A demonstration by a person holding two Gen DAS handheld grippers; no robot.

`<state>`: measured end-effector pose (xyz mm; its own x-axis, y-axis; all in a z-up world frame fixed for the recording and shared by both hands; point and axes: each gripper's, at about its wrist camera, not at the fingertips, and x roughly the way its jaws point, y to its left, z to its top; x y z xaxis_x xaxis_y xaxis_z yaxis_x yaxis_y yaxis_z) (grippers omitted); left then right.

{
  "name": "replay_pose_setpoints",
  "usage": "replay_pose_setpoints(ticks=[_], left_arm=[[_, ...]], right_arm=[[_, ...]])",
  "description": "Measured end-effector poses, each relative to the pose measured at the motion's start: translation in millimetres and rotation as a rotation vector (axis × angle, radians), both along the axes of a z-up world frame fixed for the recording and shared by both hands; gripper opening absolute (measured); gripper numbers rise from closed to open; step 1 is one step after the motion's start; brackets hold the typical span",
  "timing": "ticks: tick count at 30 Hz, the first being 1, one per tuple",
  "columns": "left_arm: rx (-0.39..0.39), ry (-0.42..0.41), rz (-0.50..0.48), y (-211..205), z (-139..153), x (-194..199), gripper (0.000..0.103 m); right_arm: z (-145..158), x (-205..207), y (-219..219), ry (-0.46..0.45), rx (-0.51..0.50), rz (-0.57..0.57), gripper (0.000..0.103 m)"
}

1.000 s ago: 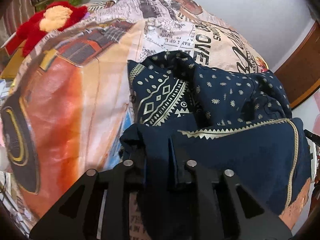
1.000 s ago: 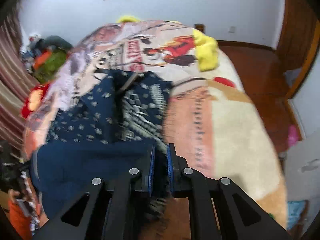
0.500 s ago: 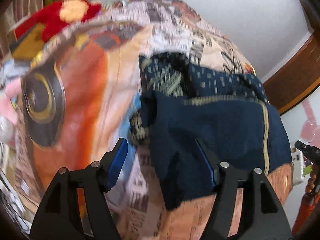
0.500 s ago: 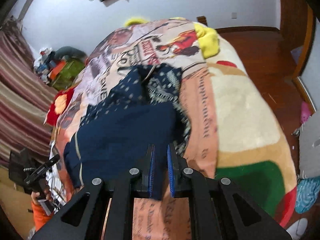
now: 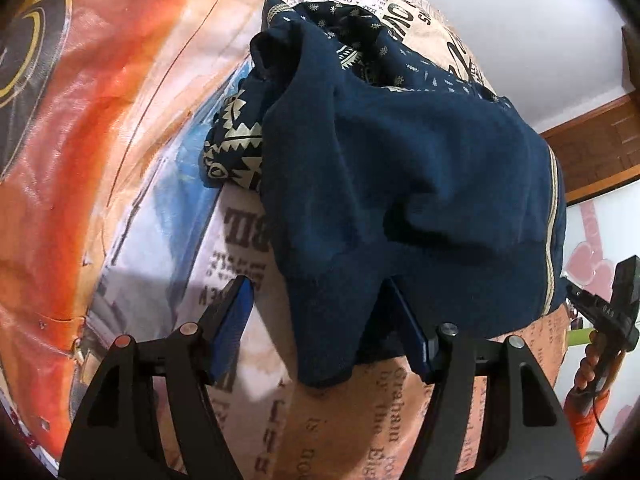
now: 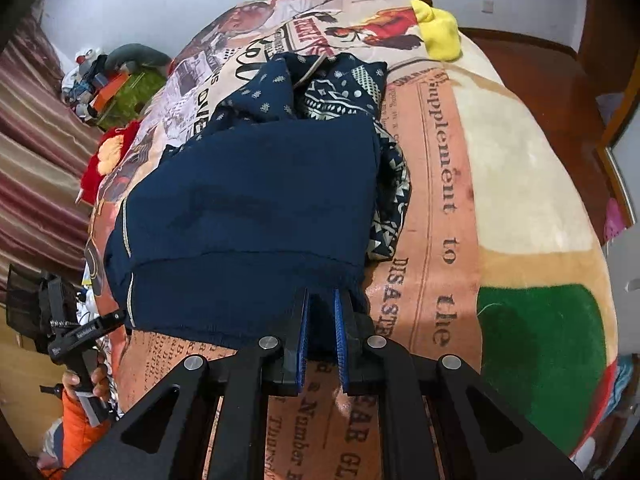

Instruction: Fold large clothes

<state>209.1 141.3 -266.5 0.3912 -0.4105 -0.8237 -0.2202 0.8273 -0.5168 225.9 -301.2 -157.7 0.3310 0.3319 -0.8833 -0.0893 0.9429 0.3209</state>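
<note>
Your left tongs [image 5: 320, 320] stand spread wide in the left wrist view, blue pads apart, with a drooping corner of the navy garment [image 5: 408, 184] hanging down between them; neither pad visibly presses the cloth. That garment lies bunched on the bed blanket [image 5: 120, 120], its plain dark side up, and a patterned cream-and-navy layer pokes out at its left edge and behind it. A pale trim line runs down its right border. At the far right you can see your right tongs' handle [image 5: 612, 312] gripped in a hand just off the garment's edge.

From the right wrist view, your right tongs [image 6: 322, 312] sit with pads drawn close together, a narrow gap showing between them, and their tips tucked at the garment's [image 6: 248, 208] near hem; whether cloth is actually pinched there you cannot tell. The navy heap rests across the printed blanket [image 6: 520, 184], folded over itself with the dotted and patterned part at the far end. A yellow plush [image 6: 438, 34] lies at the head of the bed, a red plush [image 6: 106, 156] at the left side, and the left tongs' handle [image 6: 76, 336] shows low at the left.
</note>
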Motion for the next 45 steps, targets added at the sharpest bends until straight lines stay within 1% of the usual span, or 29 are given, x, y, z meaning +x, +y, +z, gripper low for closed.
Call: replay_pose_setpoints(ticks=[4, 5, 6, 8, 9, 10, 11, 12, 15, 18, 21, 24, 26, 28, 29, 31, 34, 36, 38, 40, 43, 45], left_arm=[[0.000, -0.020, -0.028, -6, 3, 5, 0.067], [-0.003, -0.026, -0.033, -8, 5, 7, 0.064], [-0.005, -0.041, -0.046, -12, 8, 9, 0.059], [0.003, -0.068, -0.076, -20, 14, 11, 0.038], [0.014, -0.080, -0.091, -24, 18, 13, 0.033], [0.040, -0.096, -0.110, -29, 23, 14, 0.025], [0.069, -0.108, -0.127, -33, 27, 14, 0.022], [0.111, -0.127, -0.153, -40, 33, 14, 0.021], [0.161, -0.168, -0.200, -50, 46, 11, 0.019], [0.175, -0.205, -0.221, -54, 59, 10, 0.019], [0.167, -0.240, -0.232, -59, 73, 13, 0.019], [0.170, -0.294, -0.248, -64, 92, 20, 0.016], [0.173, -0.337, -0.247, -67, 105, 27, 0.012], [0.164, -0.374, -0.238, -66, 119, 37, 0.010], [0.155, -0.385, -0.231, -65, 125, 42, 0.009], [0.125, -0.412, -0.215, -59, 138, 53, 0.008], [0.068, -0.444, -0.179, -46, 153, 74, 0.008], [0.026, -0.458, -0.149, -34, 159, 91, 0.008], [0.023, -0.451, -0.101, -21, 159, 112, 0.008], [0.013, -0.413, -0.055, -8, 152, 134, 0.007], [-0.025, -0.341, 0.005, 11, 132, 169, 0.007], [-0.011, -0.303, 0.035, 21, 119, 188, 0.007]], right_arm=[[13, -8, 0, -0.046, -0.067, 0.020, 0.008], [16, -10, -1, -0.065, -0.082, 0.019, 0.008], [17, -11, -3, -0.073, -0.093, 0.014, 0.008], [12, -12, -6, -0.059, -0.090, 0.006, 0.008], [6, -10, -7, -0.033, -0.074, 0.006, 0.008], [-1, -8, -8, -0.020, -0.062, -0.002, 0.008], [-3, -8, -8, -0.027, -0.056, -0.008, 0.008], [-4, -8, -7, -0.038, -0.055, -0.012, 0.008], [-5, -2, 0, -0.036, -0.063, 0.022, 0.008], [-11, 5, 0, -0.016, -0.020, 0.023, 0.008], [-17, 12, 0, 0.001, 0.016, 0.023, 0.008], [-23, 19, 3, 0.019, 0.037, 0.023, 0.008], [-25, 24, 5, 0.028, 0.051, 0.026, 0.008], [-26, 30, 4, 0.027, 0.093, 0.032, 0.008], [-27, 34, 2, 0.027, 0.141, 0.024, 0.008], [-27, 38, 0, 0.028, 0.190, 0.013, 0.007], [-11, 45, 3, -0.038, 0.220, 0.034, 0.007], [8, 53, 9, -0.101, 0.230, 0.057, 0.007], [22, 63, 15, -0.144, 0.240, 0.063, 0.007], [30, 75, 19, -0.172, 0.242, 0.063, 0.007], [30, 108, 31, -0.202, 0.237, 0.055, 0.007], [25, 127, 34, -0.208, 0.218, 0.042, 0.007]])
